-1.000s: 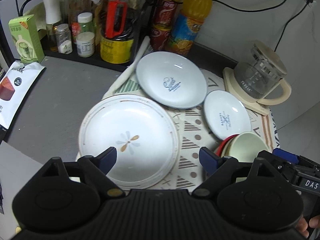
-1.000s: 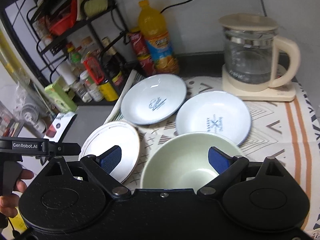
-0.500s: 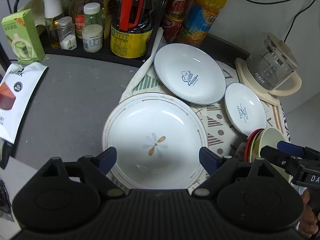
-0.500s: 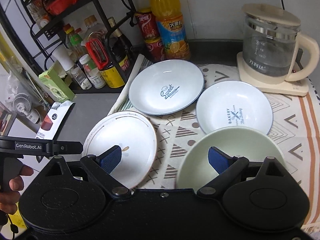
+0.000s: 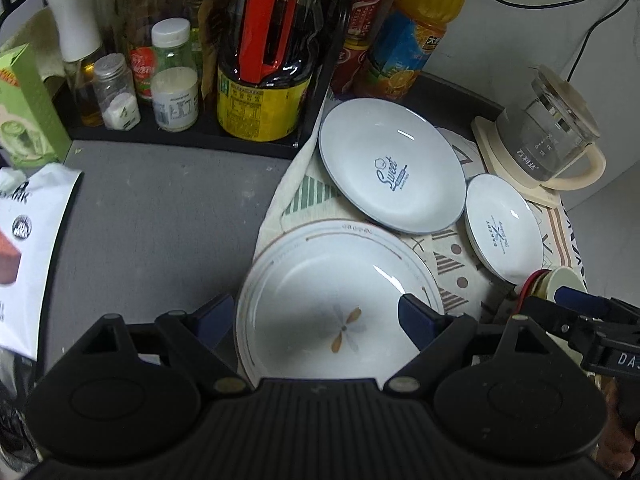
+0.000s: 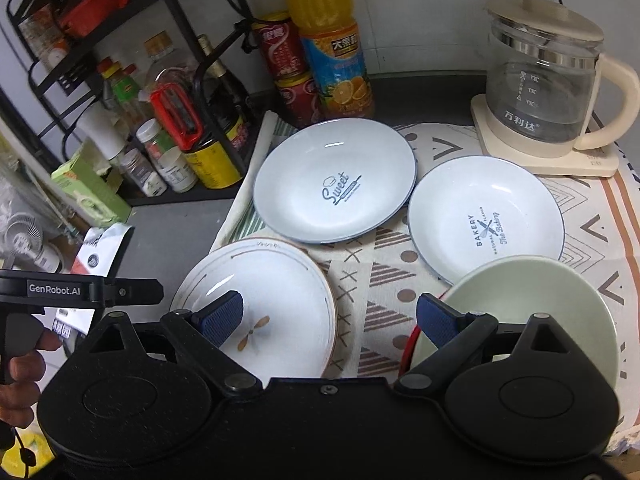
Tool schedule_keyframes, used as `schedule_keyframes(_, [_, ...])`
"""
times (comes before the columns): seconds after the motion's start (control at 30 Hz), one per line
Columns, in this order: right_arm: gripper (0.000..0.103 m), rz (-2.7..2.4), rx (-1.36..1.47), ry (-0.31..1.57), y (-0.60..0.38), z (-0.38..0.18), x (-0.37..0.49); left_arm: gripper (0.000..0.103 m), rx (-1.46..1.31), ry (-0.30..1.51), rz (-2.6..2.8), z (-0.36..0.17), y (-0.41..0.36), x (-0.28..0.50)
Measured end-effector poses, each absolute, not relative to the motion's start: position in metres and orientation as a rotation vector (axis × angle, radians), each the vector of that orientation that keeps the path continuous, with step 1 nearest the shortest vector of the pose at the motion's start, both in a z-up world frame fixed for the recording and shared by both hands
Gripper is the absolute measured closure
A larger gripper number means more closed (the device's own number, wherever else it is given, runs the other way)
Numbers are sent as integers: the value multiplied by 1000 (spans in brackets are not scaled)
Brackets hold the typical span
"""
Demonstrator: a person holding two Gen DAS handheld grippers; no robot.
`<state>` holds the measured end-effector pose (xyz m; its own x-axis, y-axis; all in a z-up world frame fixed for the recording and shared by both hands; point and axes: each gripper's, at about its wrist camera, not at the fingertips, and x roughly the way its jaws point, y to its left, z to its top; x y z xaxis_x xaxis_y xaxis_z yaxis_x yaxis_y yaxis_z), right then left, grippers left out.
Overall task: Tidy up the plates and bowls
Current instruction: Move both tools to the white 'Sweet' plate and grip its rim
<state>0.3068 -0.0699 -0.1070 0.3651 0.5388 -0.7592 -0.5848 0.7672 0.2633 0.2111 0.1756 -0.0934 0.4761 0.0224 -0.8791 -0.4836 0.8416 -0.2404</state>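
Left gripper (image 5: 316, 316) spread wide, empty, straddling the near-left rim of the flower plate (image 5: 336, 304); right gripper (image 6: 330, 320) equally wide above the green bowl (image 6: 532, 304). Best approach: low, pinch the rim squarely. "Sweet" plate (image 5: 390, 166) at 12 o'clock, "Bakery" plate (image 5: 502, 228) at 2, on patterned cloth (image 6: 384, 280) over grey counter (image 5: 160, 216), kettle (image 6: 548, 80) beyond.

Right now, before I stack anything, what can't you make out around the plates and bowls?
- Right wrist view: near rim of the green bowl and most of the red bowl beneath it, hidden by the right gripper.
- Left wrist view: near edge of the flower plate, covered by the left gripper; whether it touches the rim is unclear.
- Left wrist view: the bowls are cut off behind the other gripper.
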Motion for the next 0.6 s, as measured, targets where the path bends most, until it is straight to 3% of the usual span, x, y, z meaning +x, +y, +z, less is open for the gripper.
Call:
schedule_keyframes(0.27, [11, 658, 6, 913, -57, -108, 312, 16, -457, 1004, 257, -97, 195, 232])
schedule_keyframes(0.5, [21, 602, 62, 904, -49, -115, 328, 19, -488, 974, 212, -104, 202, 260])
schedule_keyframes(0.6, [26, 573, 99, 934, -47, -122, 339, 26, -503, 982, 199, -111, 204, 273])
